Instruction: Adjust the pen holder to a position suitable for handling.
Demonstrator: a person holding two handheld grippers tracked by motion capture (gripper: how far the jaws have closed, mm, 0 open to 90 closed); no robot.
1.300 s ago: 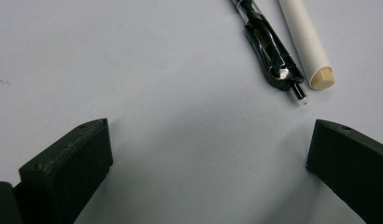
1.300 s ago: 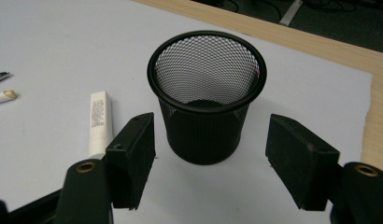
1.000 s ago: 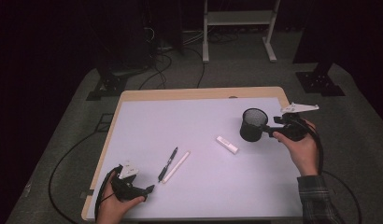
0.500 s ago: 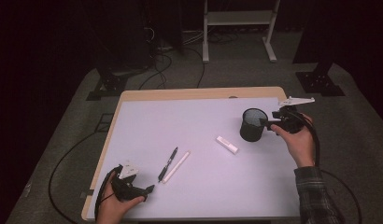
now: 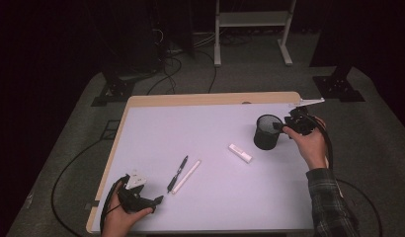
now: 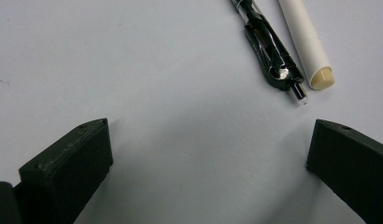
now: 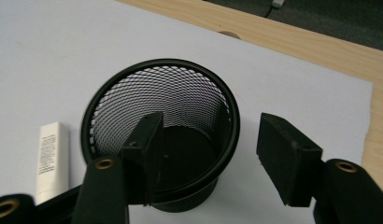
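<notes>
A black mesh cup (image 5: 267, 131) stands upright at the right of the white table sheet. My right gripper (image 5: 280, 127) reaches it from the right and straddles its near rim. In the right gripper view one jaw is inside the mesh cup (image 7: 171, 88) and the other is outside, with a gap to the wall. My right gripper (image 7: 210, 135) is open, and its jaws have just been closing around the wall. A black pen (image 5: 178, 173) and a white marker (image 5: 186, 176) lie side by side. My left gripper (image 5: 152, 201) rests open on the sheet just short of the black pen (image 6: 269, 51) and white marker (image 6: 304, 42).
A small white tube (image 5: 240, 153) lies left of the cup, also in the right gripper view as the white tube (image 7: 52, 158). The table's wooden edge (image 5: 210, 98) runs along the far side, close behind the cup. Stands and cables sit on the dark floor beyond.
My right gripper has moved left toward the cup and now straddles its rim, with the jaws narrower. The cup has stayed put. The left gripper has not moved.
</notes>
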